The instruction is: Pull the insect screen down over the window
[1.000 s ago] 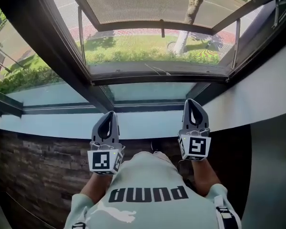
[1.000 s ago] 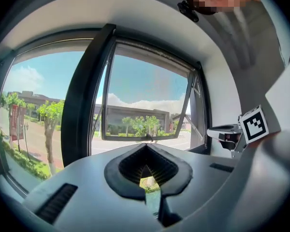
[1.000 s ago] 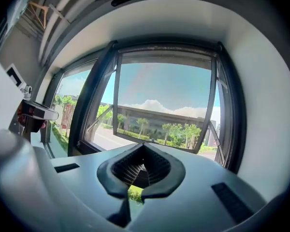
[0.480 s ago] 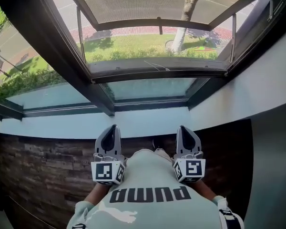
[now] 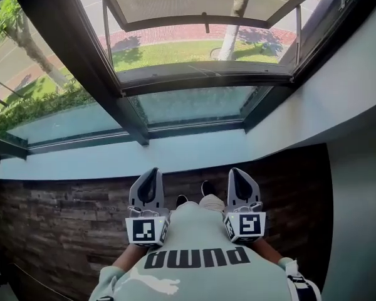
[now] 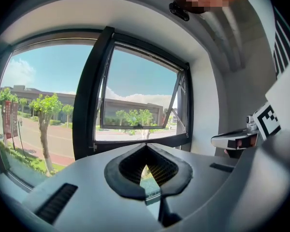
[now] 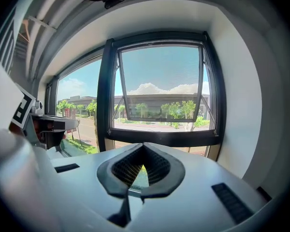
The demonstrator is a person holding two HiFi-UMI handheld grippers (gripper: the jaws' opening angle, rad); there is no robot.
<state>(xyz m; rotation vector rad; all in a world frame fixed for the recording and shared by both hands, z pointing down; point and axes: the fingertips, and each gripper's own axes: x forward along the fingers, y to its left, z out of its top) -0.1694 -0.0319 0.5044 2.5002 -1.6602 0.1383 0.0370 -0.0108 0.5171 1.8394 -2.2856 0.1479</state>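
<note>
The dark-framed window [image 5: 200, 74] has its sash [image 5: 194, 22] swung outward, a small handle on the sash's bottom rail. Grass shows plainly through the gap below that rail, and I cannot make out any insect screen mesh across the opening. My left gripper [image 5: 151, 174] and right gripper [image 5: 235, 173] hang side by side close to my chest, below the sill, both shut and empty. The window [image 6: 140, 100] lies ahead past the shut left gripper [image 6: 146, 150]. In the right gripper view the window [image 7: 162, 91] fills the middle beyond the shut right gripper [image 7: 142, 145].
A white sill [image 5: 81, 162] runs under the window, with a dark stone-clad wall [image 5: 50, 218] below it. A white wall [image 5: 363, 143] stands at the right. A fixed glass pane [image 5: 44, 86] sits left of the thick mullion. My shoe tips [image 5: 207, 188] show between the grippers.
Both grippers have dropped from sill height down toward my chest and drawn a little closer together. The head view has tilted lower, so more of the stone wall shows.
</note>
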